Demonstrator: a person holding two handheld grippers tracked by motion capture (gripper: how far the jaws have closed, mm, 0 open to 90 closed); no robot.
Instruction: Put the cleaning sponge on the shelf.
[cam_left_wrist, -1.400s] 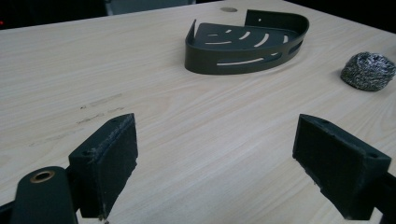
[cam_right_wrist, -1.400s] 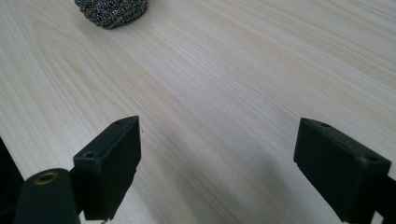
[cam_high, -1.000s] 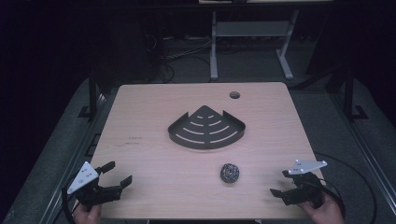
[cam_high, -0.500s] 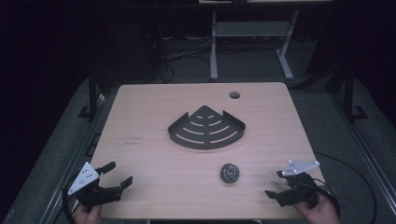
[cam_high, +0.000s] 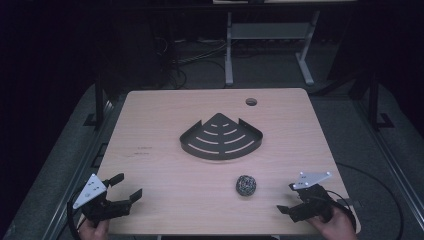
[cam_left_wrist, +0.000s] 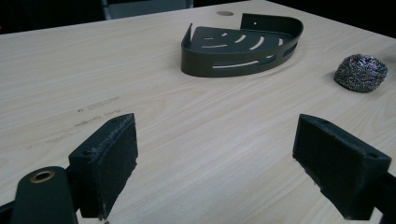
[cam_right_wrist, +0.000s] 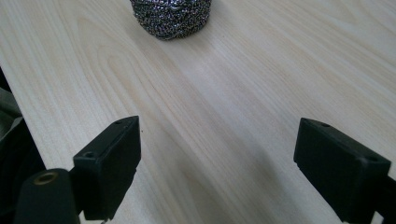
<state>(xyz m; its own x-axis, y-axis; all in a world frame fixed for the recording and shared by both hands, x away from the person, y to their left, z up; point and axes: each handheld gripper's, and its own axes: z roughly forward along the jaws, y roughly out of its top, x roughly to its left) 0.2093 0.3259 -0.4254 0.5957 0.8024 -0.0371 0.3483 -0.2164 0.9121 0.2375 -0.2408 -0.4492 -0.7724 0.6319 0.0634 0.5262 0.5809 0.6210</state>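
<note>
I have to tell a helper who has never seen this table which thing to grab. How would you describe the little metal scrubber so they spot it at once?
Start at the light wooden table and find the dark fan-shaped slotted tray near its middle. Come toward the person's edge, slightly to the person's right of the tray: the steel wool ball lies alone on bare wood, ahead of the open right gripper. It is the only small, round, shiny, wiry thing there.
</note>
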